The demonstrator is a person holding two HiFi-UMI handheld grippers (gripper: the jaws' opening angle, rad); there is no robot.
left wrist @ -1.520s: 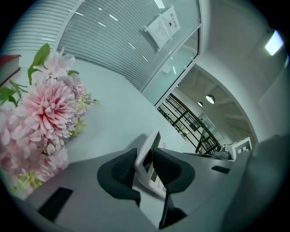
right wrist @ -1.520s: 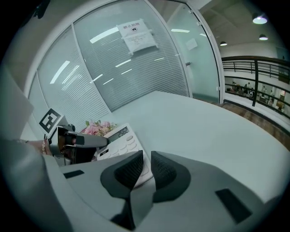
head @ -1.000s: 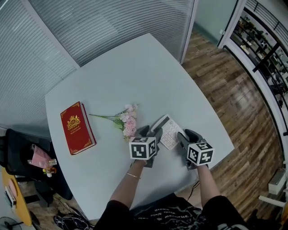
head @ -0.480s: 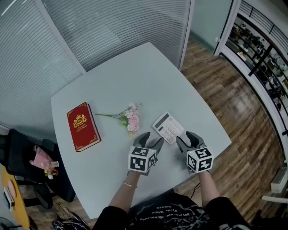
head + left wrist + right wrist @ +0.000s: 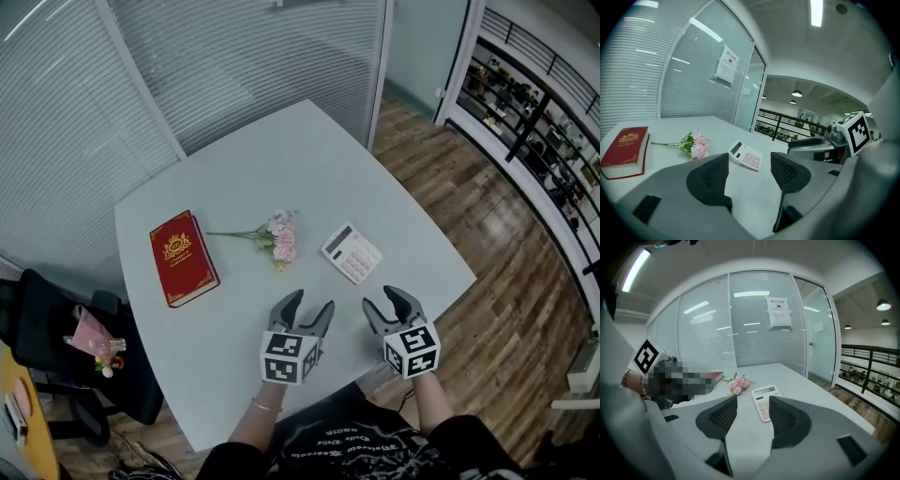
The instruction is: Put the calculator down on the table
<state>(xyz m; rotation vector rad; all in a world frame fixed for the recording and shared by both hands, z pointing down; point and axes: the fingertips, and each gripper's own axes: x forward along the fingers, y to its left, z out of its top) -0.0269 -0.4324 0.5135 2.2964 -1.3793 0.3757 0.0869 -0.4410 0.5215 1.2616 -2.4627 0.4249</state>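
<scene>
The left grey two-jaw gripper (image 5: 310,302), topped by its black-and-white square-marker cube (image 5: 286,356), pointed forward and slightly downward with its dark-padded jaws spread wide and nothing between them, carried at the end of a bare forearm (image 5: 253,420). The right grey two-jaw gripper (image 5: 382,300) was held near it, side by side at about the same level, jaws likewise wide apart and empty. Its marker cube (image 5: 412,350) sat ahead of the other bare forearm (image 5: 433,403).
</scene>
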